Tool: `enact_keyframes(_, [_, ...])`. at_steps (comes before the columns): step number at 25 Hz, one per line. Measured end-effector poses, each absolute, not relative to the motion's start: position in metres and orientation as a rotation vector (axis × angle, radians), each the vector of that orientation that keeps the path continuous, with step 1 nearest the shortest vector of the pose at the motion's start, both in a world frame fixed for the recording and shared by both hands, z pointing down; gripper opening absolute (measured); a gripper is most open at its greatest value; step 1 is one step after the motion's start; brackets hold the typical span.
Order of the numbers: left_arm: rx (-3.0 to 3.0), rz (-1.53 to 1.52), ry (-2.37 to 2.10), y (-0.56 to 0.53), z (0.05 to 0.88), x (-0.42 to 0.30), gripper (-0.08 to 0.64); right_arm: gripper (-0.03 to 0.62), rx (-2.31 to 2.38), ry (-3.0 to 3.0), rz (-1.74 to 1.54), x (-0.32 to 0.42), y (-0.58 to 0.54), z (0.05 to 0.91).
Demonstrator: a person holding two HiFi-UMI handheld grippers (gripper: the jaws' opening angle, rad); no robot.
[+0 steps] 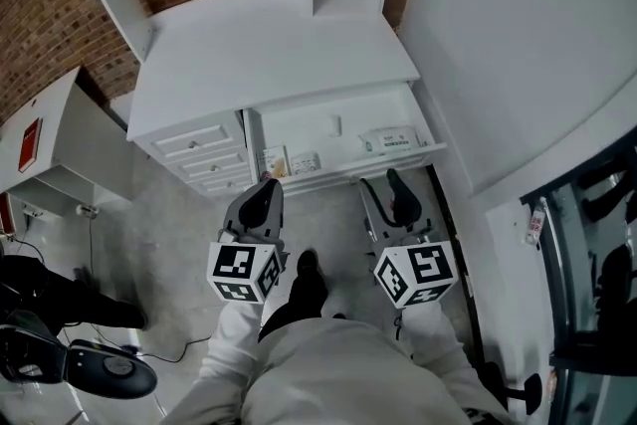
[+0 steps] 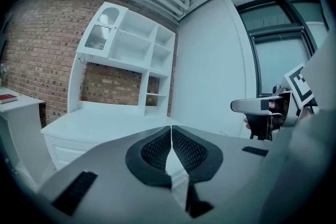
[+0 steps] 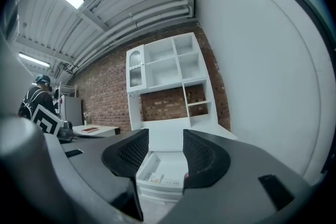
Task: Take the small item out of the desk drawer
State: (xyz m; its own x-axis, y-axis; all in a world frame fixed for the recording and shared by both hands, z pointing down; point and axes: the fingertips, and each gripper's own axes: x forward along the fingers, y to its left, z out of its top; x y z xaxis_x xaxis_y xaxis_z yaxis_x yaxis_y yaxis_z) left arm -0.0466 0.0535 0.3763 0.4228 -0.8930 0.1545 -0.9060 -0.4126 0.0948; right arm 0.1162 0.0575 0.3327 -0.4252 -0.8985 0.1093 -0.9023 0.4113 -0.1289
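Open for the search: the white desk drawer [image 1: 299,127] stands pulled out beneath the desk top [image 1: 269,55]. Inside, a small white item [image 1: 335,124] sits near the back, a flat pale packet [image 1: 390,140] lies at right, and a small box [image 1: 304,161] and a yellowish pack [image 1: 274,161] lie at front left.

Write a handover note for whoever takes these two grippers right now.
Left gripper: shut, empty, short of the drawer.
Right gripper: open, empty, pointed at the drawer.
Desk drawer: pulled out; inside lie a small white item, a flat pack and small packs at its left end.
Done: drawer open.
To do: reach in, grip the small item, lift it out.
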Motion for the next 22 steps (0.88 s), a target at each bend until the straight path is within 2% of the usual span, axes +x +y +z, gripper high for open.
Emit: enact_keyframes(22, [2.508, 0.104, -1.513, -0.083, 0.396, -0.099, 0.023, 0.216, 1.770, -2.482, 0.276, 0.071, -0.078, 0.345])
